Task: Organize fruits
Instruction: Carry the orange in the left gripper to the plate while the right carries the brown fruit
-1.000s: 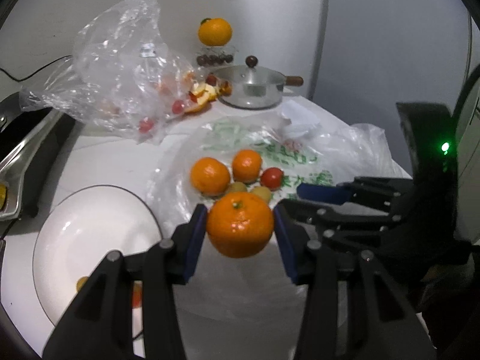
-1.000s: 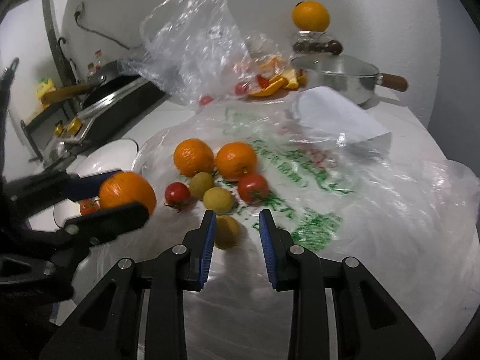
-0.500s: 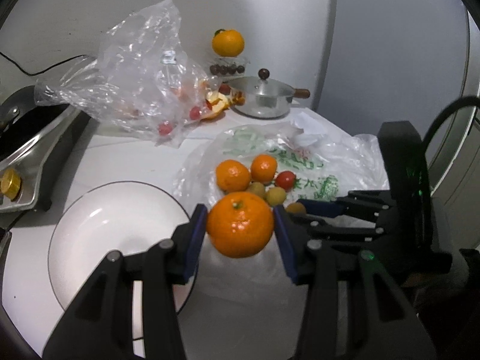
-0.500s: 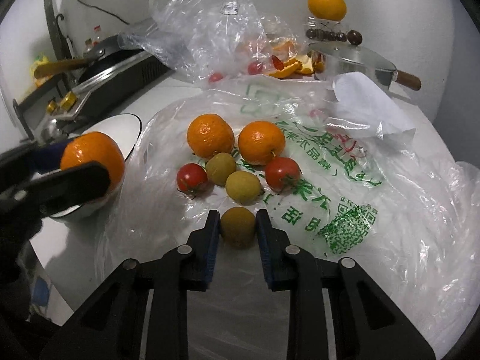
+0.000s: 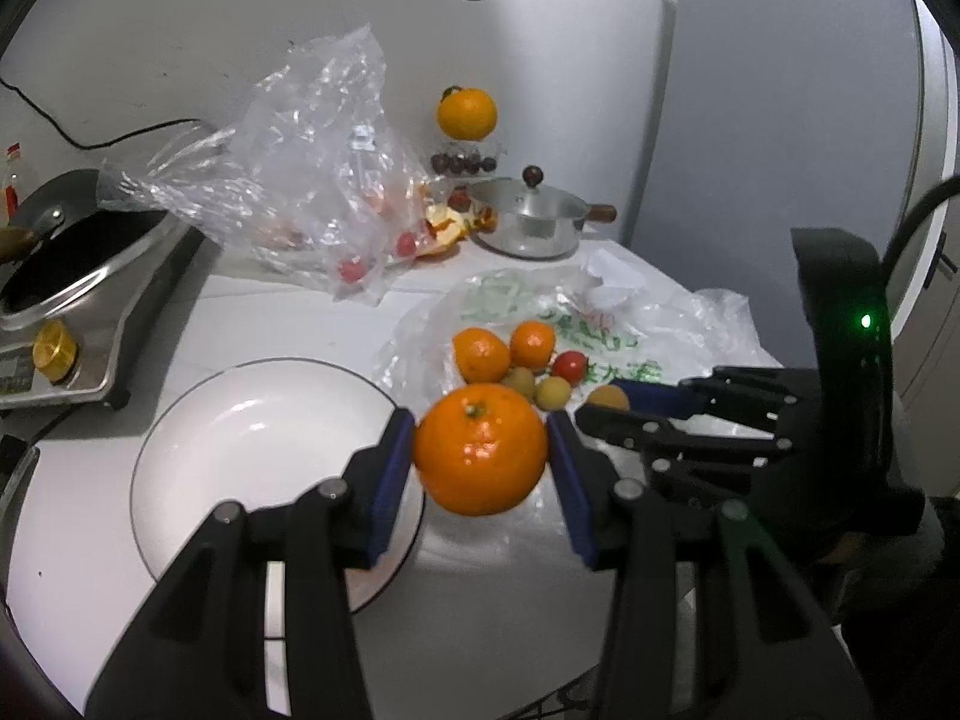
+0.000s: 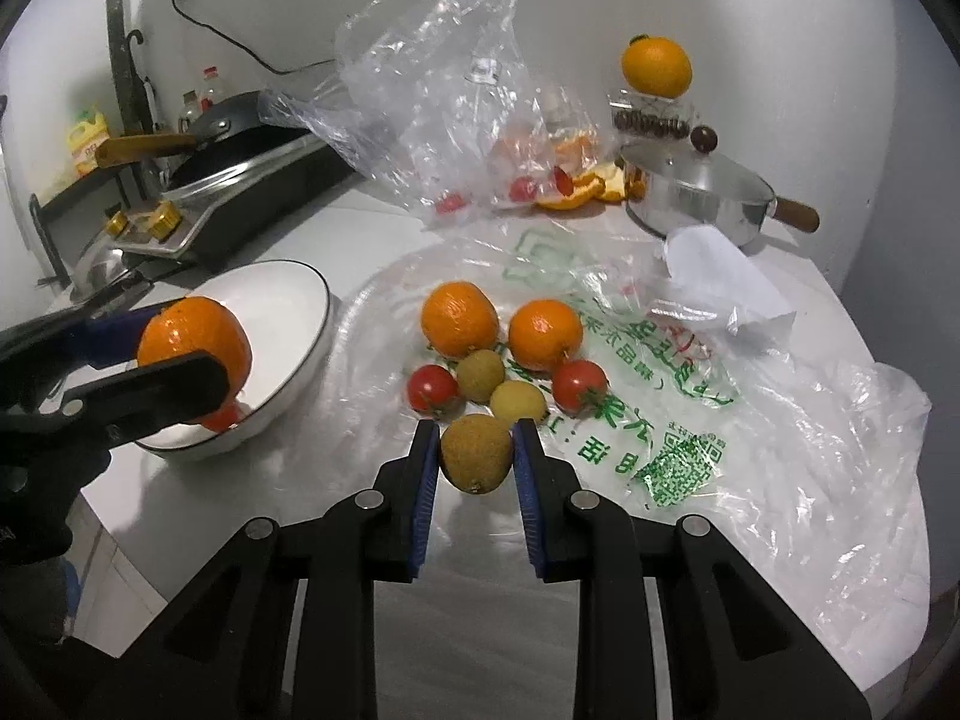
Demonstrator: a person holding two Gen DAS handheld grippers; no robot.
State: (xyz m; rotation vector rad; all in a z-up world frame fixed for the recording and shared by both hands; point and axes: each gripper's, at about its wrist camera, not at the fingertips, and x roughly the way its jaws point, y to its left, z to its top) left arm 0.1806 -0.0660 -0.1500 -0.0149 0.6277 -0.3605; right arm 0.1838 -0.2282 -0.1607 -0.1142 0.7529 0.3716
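While the left claw (image 5: 480,456) grips an orange (image 5: 480,450), the right claw (image 6: 474,456) clamps a brownish fruit (image 6: 476,453)

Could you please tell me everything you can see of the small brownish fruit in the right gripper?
The small brownish fruit is roundish, olive-brown, with a matt, finely speckled skin and a small dark nub at its lower end. It is clamped between the blue pads of the right gripper, apparently just clear of the printed plastic bag, close in front of two similar yellowish fruits and two tomatoes.
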